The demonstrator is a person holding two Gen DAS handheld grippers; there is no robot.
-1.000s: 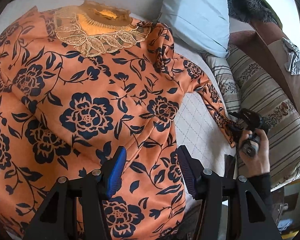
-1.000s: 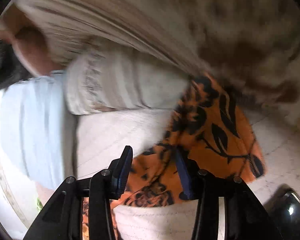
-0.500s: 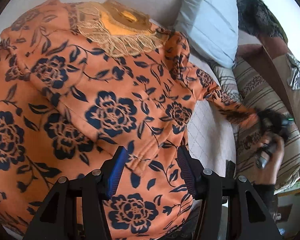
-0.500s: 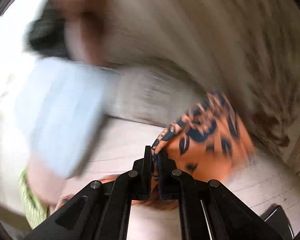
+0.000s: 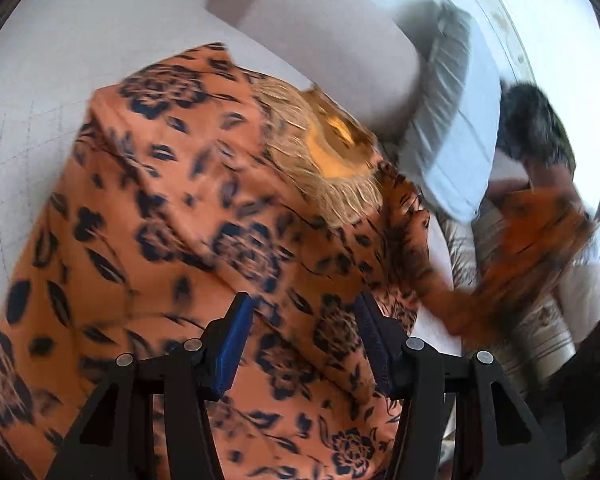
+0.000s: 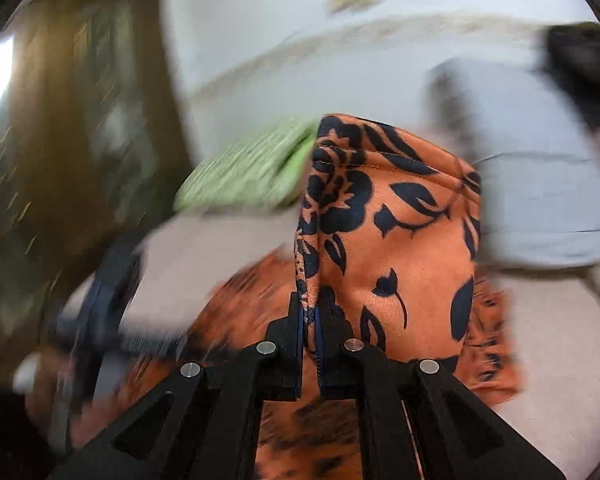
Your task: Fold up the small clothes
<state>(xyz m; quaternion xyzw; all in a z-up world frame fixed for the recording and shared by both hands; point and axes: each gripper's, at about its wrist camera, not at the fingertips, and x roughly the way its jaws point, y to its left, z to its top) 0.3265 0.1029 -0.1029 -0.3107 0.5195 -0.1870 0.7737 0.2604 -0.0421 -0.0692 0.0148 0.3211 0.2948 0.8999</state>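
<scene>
An orange dress with dark blue flowers (image 5: pixel 204 240) lies spread on a pale bed, its gold lace collar (image 5: pixel 320 160) toward the pillows. My left gripper (image 5: pixel 304 340) is open and hovers just above the dress's lower body. My right gripper (image 6: pixel 310 320) is shut on the cuff of the dress's sleeve (image 6: pixel 388 232) and holds it lifted. In the left wrist view that raised sleeve (image 5: pixel 532 248) is a blur at the right.
A light blue pillow (image 5: pixel 452 148) and a striped cushion (image 5: pixel 540 320) lie at the right of the bed. A dark furry thing (image 5: pixel 532 128) sits beyond them. A green cloth (image 6: pixel 248 168) lies at the far edge. A quilted bedsheet (image 5: pixel 16 140) shows left.
My right gripper closed on the sleeve cuff and has lifted it up off the cushion, swinging toward the dress body. My left gripper has shifted over the dress, still open.
</scene>
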